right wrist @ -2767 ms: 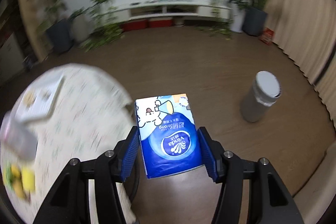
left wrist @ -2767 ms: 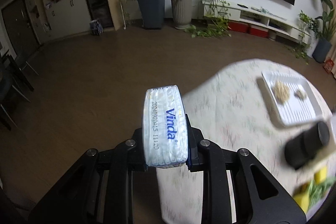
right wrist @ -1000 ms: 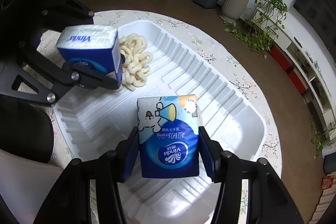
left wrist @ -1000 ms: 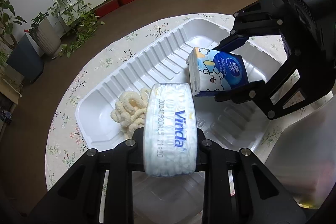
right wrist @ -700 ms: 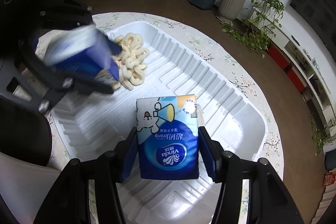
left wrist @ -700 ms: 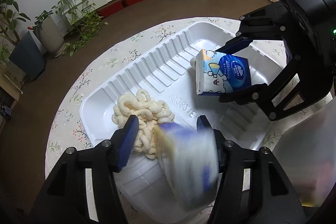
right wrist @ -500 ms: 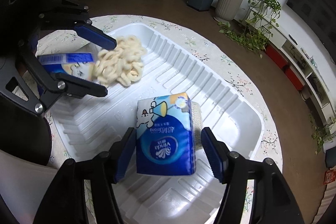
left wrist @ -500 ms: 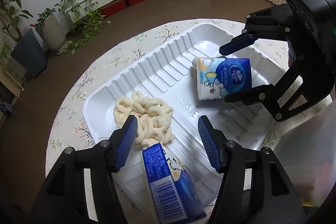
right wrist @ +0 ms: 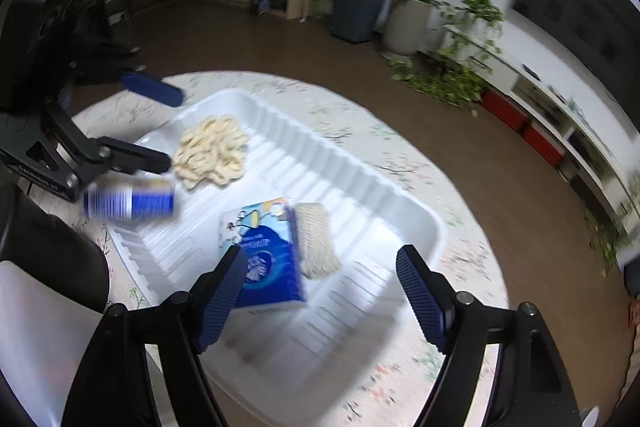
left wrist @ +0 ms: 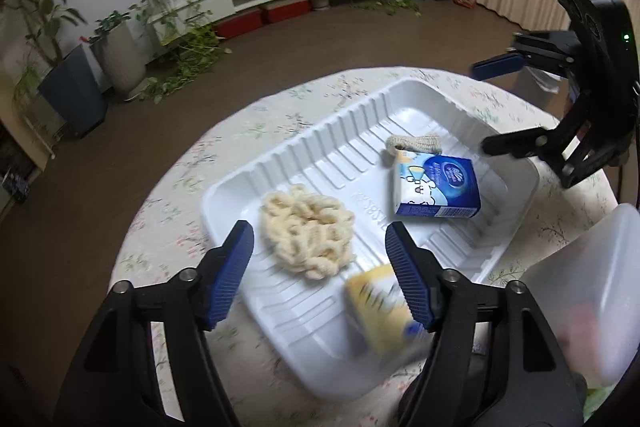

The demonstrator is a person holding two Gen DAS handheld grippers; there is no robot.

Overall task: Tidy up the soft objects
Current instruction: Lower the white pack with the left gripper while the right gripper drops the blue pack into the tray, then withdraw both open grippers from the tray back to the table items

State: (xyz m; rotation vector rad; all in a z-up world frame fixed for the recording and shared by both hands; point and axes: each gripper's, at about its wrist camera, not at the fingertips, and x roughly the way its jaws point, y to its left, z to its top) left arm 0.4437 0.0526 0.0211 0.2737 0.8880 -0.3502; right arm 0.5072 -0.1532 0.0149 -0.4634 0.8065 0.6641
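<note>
A white ribbed tray (left wrist: 320, 163) (right wrist: 360, 187) sits on the round floral table. In it lie a blue tissue pack (left wrist: 436, 191) (right wrist: 268, 255), a cream noodle-like scrubber (left wrist: 308, 231) (right wrist: 212, 151) and a small beige knitted pad (left wrist: 416, 145) (right wrist: 318, 243). A second tissue pack (left wrist: 384, 311) (right wrist: 128, 201), blurred, is at the tray's near-left end under my left gripper. My left gripper (left wrist: 320, 271) (right wrist: 160, 125) is open and empty above the tray. My right gripper (right wrist: 320, 291) (left wrist: 492, 107) is open and empty above the blue pack.
A translucent white container (left wrist: 584, 291) stands at the table's right in the left wrist view. A dark cylinder (right wrist: 48, 259) is near the tray's left end. Potted plants, a TV bench and brown floor surround the table (left wrist: 168, 195).
Both grippers opened and let go of their tissue packs, which dropped into the tray. Both grippers have since lifted back from the tray.
</note>
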